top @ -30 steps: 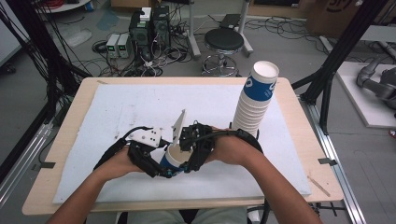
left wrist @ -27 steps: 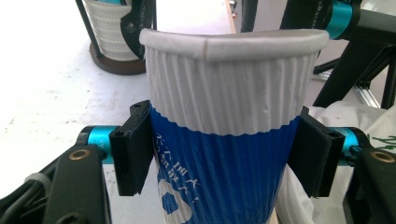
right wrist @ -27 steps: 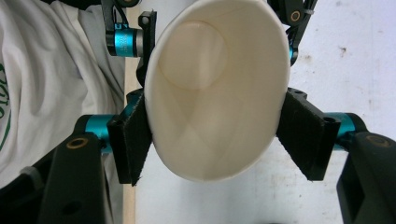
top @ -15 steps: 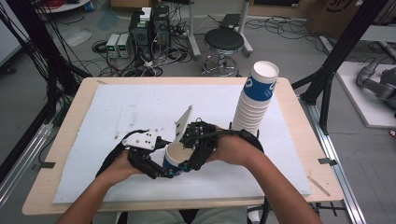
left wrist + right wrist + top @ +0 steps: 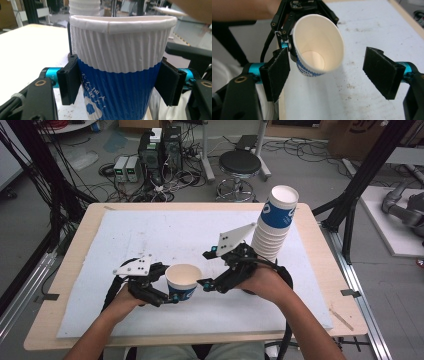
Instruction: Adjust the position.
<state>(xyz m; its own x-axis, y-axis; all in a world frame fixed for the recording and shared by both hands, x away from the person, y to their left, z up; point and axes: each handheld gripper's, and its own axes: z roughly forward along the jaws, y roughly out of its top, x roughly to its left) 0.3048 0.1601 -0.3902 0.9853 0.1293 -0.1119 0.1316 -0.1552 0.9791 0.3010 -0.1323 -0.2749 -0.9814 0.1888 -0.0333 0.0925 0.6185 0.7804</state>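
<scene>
While one paper cup (image 5: 183,280) stands apart near the front of the white mat (image 5: 150,235), a single tall stack of cups (image 5: 274,222) rises at the far right. The left gripper (image 5: 172,287) clamps that lone cup on both ribbed sides, upright, mouth up. Just right of it, the right gripper (image 5: 206,270) is released, jaws spread and holding nothing.

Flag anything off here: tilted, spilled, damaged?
The cup stack at the table's right leans noticeably instead of standing straight. The single cup clamped in the left gripper looks intact and empty; nothing spilled. White mat shows scattered dark specks.
</scene>
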